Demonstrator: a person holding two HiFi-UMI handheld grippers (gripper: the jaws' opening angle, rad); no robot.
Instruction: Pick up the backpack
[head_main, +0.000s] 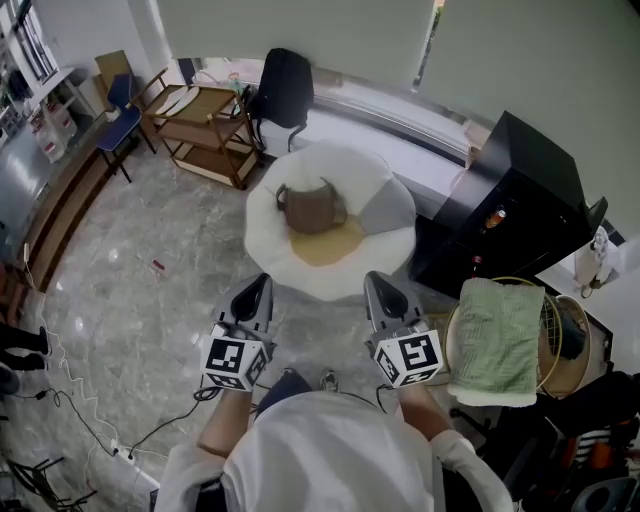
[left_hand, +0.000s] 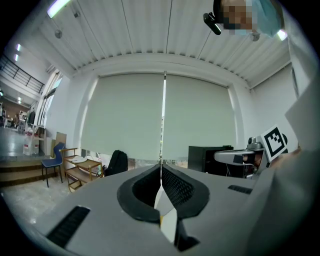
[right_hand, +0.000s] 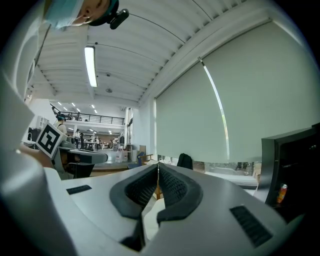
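Note:
A brown backpack (head_main: 312, 208) rests upright on a round white lounge chair (head_main: 385, 215), just behind a tan cushion (head_main: 328, 248). A black backpack-like bag (head_main: 285, 88) leans by the window ledge behind it; the same black bag (left_hand: 117, 162) shows in the left gripper view. My left gripper (head_main: 262, 283) and right gripper (head_main: 376, 281) are side by side, level, a short way in front of the white chair and apart from it. Both are shut with nothing between the jaws, as the left gripper (left_hand: 161, 168) and right gripper (right_hand: 158, 167) views show.
A wooden trolley (head_main: 205, 128) and a blue chair (head_main: 120, 112) stand at the back left. A black cabinet (head_main: 515, 205) sits right of the white chair. A wire basket (head_main: 556, 340) with a green towel (head_main: 495, 340) is near my right arm. Cables (head_main: 70, 400) trail over the marble floor.

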